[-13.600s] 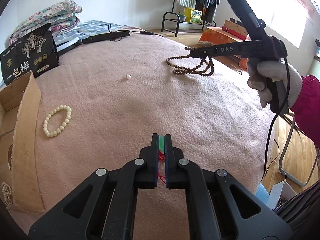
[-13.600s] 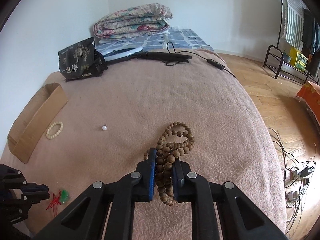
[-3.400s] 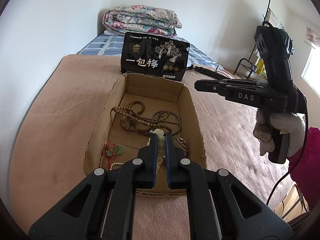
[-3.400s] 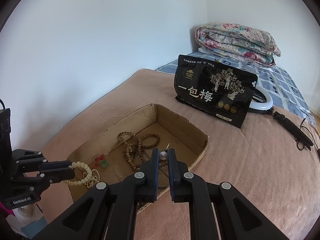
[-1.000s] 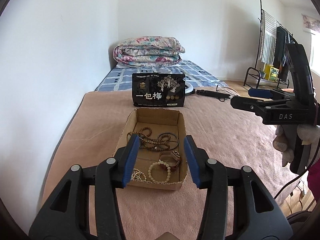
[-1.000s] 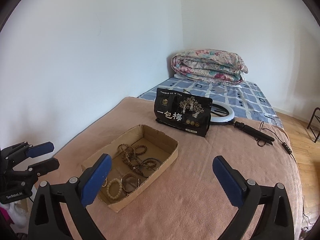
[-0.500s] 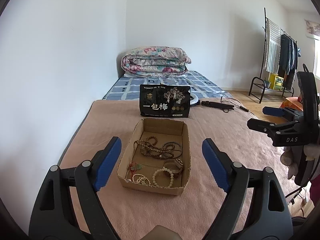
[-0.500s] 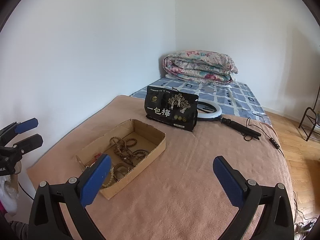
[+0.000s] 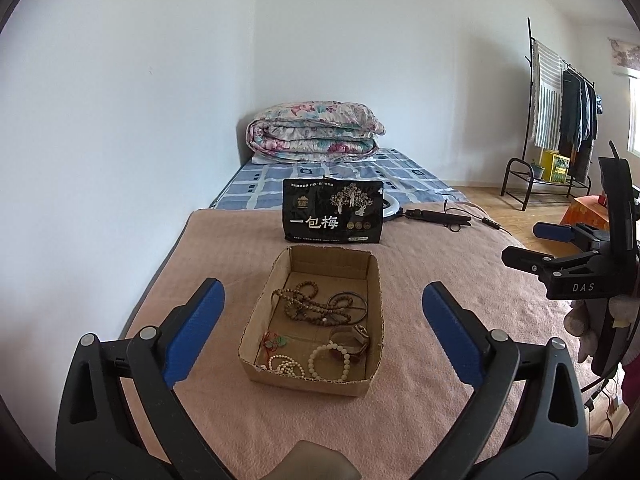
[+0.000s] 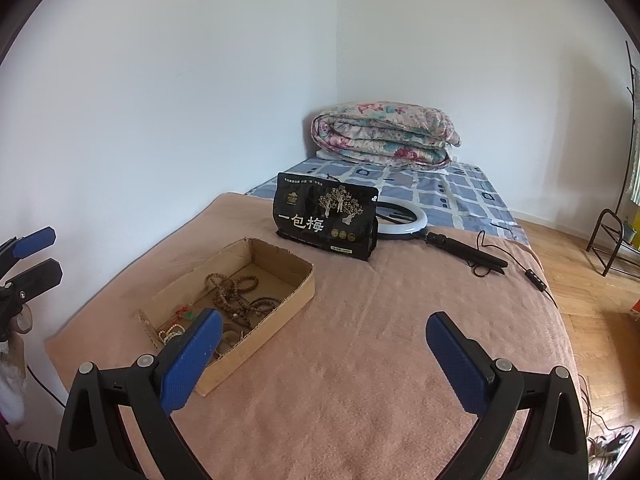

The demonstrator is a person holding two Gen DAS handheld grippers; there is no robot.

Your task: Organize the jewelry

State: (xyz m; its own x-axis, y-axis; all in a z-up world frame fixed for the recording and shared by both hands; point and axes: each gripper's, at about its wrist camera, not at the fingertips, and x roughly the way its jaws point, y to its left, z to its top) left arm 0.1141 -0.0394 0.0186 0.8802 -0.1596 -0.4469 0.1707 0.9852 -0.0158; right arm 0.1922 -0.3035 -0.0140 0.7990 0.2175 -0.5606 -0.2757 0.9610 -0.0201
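Left tool: jaws have just been opening, now spread wide, nothing between them.
Right tool: jaws spread wide, empty, above the pink blanket on the bed.
Jewelry: all lies in the cardboard box; none shows loose on the blanket.
Wooden bead strand: light, limp; likely drapes and tangles, so pinch a bunched loop.
White bead bracelet: small, smooth beads, probably slippery; grip across the ring.
Watch: stiffer; take it by the band.
Progress: sorting looks done.
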